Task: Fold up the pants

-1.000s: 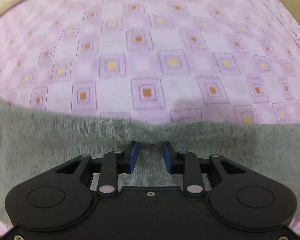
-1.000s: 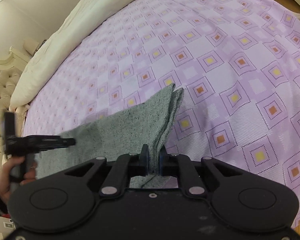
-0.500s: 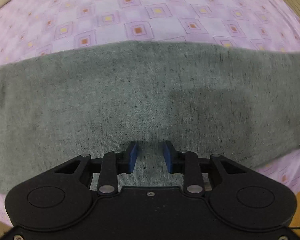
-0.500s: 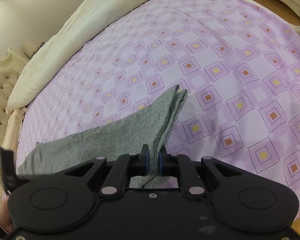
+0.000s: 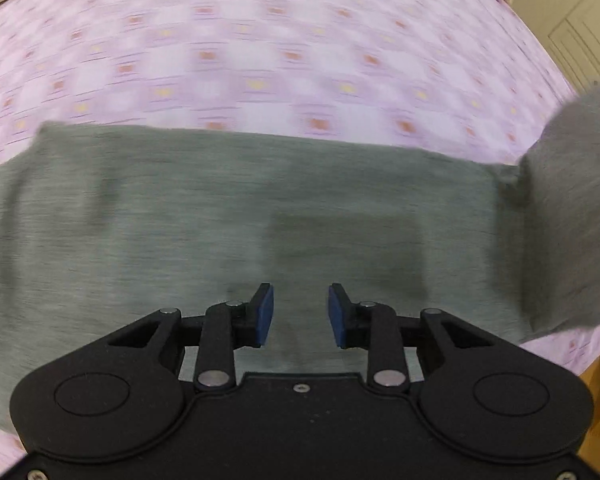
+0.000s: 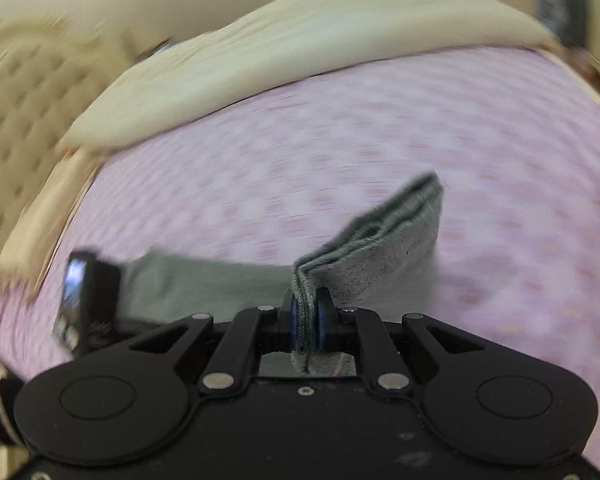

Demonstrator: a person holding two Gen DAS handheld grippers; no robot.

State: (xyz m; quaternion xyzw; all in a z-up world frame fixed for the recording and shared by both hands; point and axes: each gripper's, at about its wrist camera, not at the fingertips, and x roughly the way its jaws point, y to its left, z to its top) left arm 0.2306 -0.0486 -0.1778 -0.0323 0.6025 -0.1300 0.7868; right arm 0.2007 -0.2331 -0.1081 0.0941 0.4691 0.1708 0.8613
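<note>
My right gripper (image 6: 307, 314) pinches the stacked pants (image 5: 220, 220) hem; left gripper (image 5: 300, 314) jaws spread, empty. Swinging fast, layers could slip and splay.

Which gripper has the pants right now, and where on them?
The right gripper is clamped on the layered hem end of the grey pants. The left gripper is open above them, holding nothing.

A lilac bedspread (image 5: 300, 60) patterned with small orange and yellow squares covers the bed. A cream duvet (image 6: 284, 52) lies bunched along its far edge, beside a tufted cream headboard (image 6: 24, 96).
</note>
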